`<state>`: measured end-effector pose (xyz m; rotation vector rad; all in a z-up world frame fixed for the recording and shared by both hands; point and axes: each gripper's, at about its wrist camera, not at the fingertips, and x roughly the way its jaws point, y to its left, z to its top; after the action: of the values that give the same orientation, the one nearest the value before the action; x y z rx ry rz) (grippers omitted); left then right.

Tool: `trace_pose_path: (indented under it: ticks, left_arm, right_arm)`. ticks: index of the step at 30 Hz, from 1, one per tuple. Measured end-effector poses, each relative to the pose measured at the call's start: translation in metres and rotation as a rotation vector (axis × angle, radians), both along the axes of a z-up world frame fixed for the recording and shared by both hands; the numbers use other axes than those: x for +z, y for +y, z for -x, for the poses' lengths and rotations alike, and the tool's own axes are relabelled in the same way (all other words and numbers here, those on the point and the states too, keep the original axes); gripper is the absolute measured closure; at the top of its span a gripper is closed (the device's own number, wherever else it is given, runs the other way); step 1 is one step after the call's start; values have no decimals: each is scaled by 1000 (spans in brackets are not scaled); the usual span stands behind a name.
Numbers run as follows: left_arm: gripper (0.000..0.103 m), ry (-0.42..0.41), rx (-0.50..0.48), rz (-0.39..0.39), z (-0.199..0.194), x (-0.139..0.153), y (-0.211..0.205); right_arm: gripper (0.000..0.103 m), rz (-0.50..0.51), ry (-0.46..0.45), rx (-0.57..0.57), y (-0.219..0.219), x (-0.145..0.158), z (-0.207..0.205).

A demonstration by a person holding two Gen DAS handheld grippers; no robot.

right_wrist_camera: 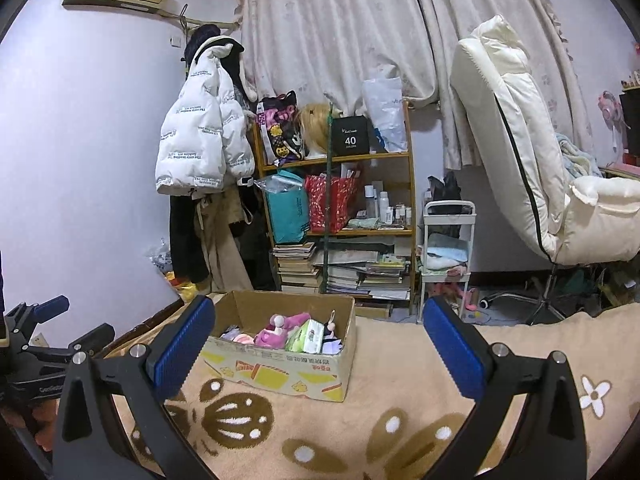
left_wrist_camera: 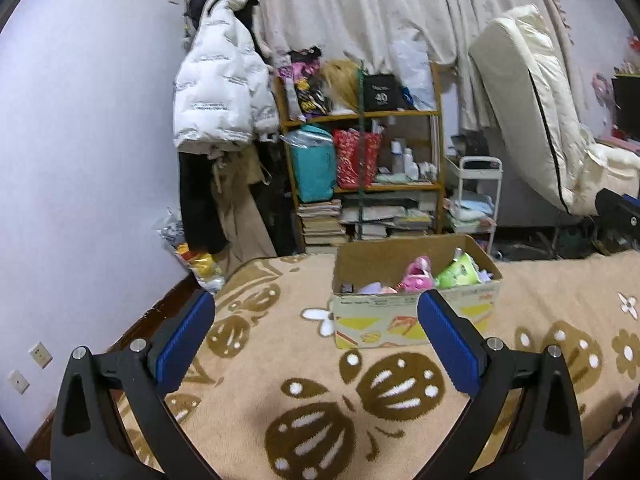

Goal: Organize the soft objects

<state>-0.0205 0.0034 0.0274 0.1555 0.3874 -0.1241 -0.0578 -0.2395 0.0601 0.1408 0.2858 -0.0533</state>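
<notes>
The left gripper (left_wrist_camera: 316, 336) and the right gripper (right_wrist_camera: 318, 344) are both being held wide apart in the jaws, with nothing gripped. The cardboard box (left_wrist_camera: 414, 318) is being carried by the patterned blanket (left_wrist_camera: 280, 364), near its far edge, with its long axis running across both views. Soft things, a pink plush toy (left_wrist_camera: 418, 276) and a green tissue pack (left_wrist_camera: 458, 272), are lying inside. From the left gripper the box is lying ahead and slightly right; from the right gripper (right_wrist_camera: 280, 354), ahead and slightly left. Neither is judged clearly nearer.
</notes>
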Motion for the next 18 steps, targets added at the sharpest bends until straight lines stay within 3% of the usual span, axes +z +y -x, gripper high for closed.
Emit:
trace_pose_path:
  ticks: [14,18]
  left_arm:
    - [3,62,-1,-51,-20,-20,-16]
    - [3,82,3,-27,-23,-22,-12]
  right_arm:
    - [0,-20,46,20,-10,-14,-13]
    - [0,-21,48,18,-9,-14,-17]
